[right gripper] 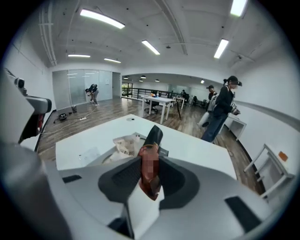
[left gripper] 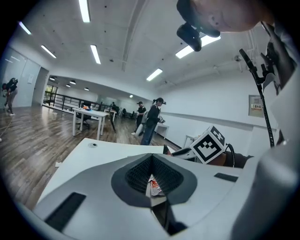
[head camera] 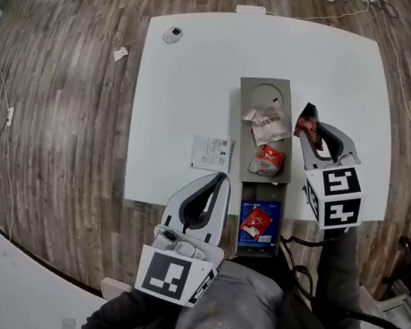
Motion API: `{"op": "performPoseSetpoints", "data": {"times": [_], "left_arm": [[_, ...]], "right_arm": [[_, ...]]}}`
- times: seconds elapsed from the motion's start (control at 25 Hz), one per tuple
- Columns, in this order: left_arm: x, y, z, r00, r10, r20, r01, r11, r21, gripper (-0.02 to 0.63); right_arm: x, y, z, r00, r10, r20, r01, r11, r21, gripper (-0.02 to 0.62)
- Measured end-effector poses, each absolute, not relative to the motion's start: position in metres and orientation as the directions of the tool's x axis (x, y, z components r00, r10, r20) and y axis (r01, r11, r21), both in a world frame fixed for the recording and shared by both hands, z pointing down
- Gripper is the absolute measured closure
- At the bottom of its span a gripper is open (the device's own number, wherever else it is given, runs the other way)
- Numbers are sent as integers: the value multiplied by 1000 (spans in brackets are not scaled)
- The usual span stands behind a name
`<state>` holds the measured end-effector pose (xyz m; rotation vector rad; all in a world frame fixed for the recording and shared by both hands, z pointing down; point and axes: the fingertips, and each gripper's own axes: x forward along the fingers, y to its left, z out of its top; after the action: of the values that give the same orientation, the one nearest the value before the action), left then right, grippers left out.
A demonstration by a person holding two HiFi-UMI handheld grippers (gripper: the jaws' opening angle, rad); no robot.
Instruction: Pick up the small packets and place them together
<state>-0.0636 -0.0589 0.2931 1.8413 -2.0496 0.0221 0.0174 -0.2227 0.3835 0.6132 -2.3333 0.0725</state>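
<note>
right tongs (head camera: pixel 310 136): clamped on dark red packet (head camera: pixel 306 120), upright, over desk (head camera: pixel 188 79) | left tongs (head camera: pixel 219 178): together, empty | goal: white packet (head camera: pixel 267 125) and red packet (head camera: pixel 268 161) in grey tray (head camera: pixel 251 89), just left of right tongs | right hand nearer

white table (head camera: pixel 181 78), grey tray (head camera: pixel 248 97), brown streaky wood floor (head camera: pixel 68 98). red packets (head camera: pixel 268 161), one whitish packet (head camera: pixel 265 124), one dark red-and-black packet (head camera: pixel 307 124). marker cubes (head camera: pixel 333 195) are black-and-white squares.
</note>
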Motion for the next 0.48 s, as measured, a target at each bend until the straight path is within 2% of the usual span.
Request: {"op": "performPoseSetpoints", "data": {"times": [0.2,0.48], "left_arm": [[-79,-36,284,-114,-958,265,-955,179,235,603],[-90,-21,289,-159,-947,280,-942,230,243,603]], "right_arm": [[-19,-186,379,-669,-350,656,-336,929,153,479],[-36,-178,405,-617,-346,707,-256,937,236,466]]}}
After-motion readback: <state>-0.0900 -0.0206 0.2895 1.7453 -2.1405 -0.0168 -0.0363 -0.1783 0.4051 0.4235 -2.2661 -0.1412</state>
